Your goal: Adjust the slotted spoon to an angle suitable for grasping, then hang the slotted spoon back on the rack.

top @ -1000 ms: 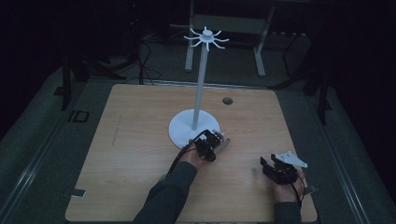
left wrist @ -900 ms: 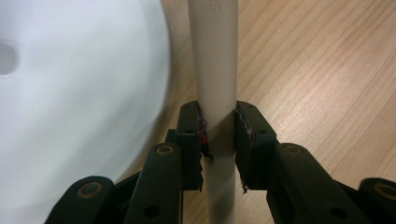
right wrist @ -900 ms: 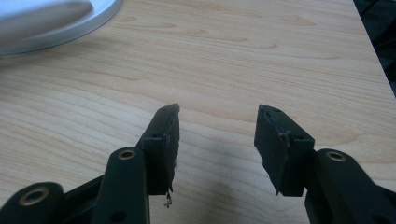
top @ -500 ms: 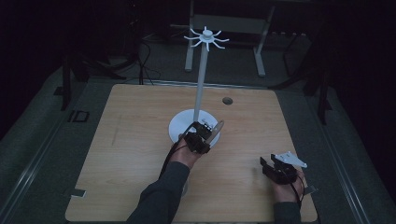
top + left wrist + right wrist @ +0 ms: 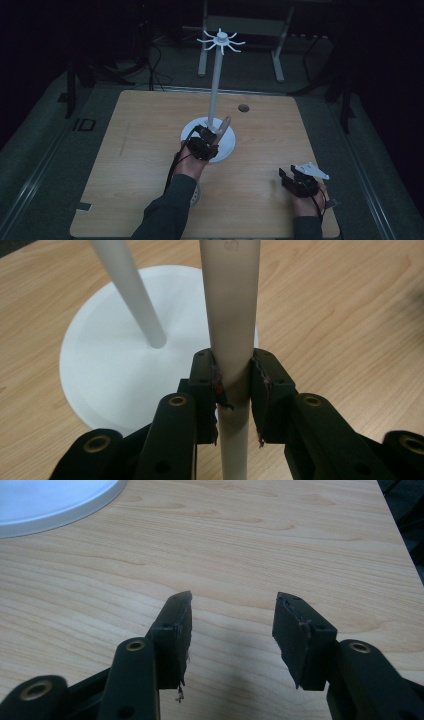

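Observation:
A white stand rises from the wooden table (image 5: 140,130), with a round base (image 5: 227,148) (image 5: 110,365), a thin pole (image 5: 215,85) (image 5: 132,290) and a ring of hooks (image 5: 220,40) at its top. My left gripper (image 5: 212,137) (image 5: 234,370) hovers over the near edge of that base, shut on a beige rod (image 5: 226,124) (image 5: 232,305). The rod points up and away, just right of the pole. At the front right, my right gripper (image 5: 286,176) (image 5: 232,602) rests low over the table, open, with only bare wood between its jaws.
A small dark hole (image 5: 243,107) sits in the table behind the stand. A whitish object (image 5: 198,192) lies partly under the left forearm. A tape scrap (image 5: 82,206) marks the front left corner. Dark floor and metal frame legs (image 5: 277,55) lie beyond the table.
My left gripper has risen and shifted left toward the stand's pole, carrying the beige rod. The right gripper has stayed in place.

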The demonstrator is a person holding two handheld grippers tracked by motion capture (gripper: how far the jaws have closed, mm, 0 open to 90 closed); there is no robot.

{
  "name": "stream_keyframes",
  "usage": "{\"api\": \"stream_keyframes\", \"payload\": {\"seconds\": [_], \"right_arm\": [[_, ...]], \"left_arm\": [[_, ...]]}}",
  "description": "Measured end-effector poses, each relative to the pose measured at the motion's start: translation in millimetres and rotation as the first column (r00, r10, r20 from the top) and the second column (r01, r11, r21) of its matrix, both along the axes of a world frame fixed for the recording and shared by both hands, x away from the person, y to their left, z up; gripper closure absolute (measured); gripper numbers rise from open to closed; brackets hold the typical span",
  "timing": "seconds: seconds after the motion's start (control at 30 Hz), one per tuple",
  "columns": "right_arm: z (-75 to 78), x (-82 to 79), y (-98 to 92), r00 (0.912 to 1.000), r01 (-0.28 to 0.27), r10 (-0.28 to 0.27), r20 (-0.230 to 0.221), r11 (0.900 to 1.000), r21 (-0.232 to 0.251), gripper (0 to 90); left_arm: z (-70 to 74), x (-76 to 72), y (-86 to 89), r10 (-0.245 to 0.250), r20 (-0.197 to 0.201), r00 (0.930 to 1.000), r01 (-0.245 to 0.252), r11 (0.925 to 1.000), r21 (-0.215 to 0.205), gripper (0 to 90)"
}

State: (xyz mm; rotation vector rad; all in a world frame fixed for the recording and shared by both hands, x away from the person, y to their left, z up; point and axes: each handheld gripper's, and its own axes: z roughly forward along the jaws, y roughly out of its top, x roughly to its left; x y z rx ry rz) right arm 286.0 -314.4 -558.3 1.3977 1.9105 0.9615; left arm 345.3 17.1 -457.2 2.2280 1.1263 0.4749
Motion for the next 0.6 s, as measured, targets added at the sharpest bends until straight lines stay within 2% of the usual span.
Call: {"api": "stream_keyframes", "payload": {"seconds": [0.1,0.2,0.4,0.6], "right_arm": [[0.0,-0.2,0.1,1.0000,0.000,0.000,0.001,1.000,0.000,49.7],[-0.2,0.2,1.1,1.0000,-0.006,0.006,0.000,1.000,-0.004,49.6],[-0.3,0.2,2.1,1.0000,-0.004,0.004,0.001,1.000,-0.003,49.5],[-0.3,-0.1,2.3,1.0000,-0.002,0.002,0.002,1.000,-0.003,49.5]], "left_arm": [[2.6,-2.8,4.0,0.019,0.015,0.9997,-0.019,0.9997,-0.015,73.7],[4.6,-4.5,5.5,0.022,0.023,0.9995,-0.022,0.9995,-0.021,73.8],[12.3,-10.1,8.8,0.038,0.065,0.9972,-0.035,0.9986,-0.040,73.8],[16.8,-12.2,11.5,0.057,0.088,0.9945,-0.051,0.9961,-0.072,73.8]]}}
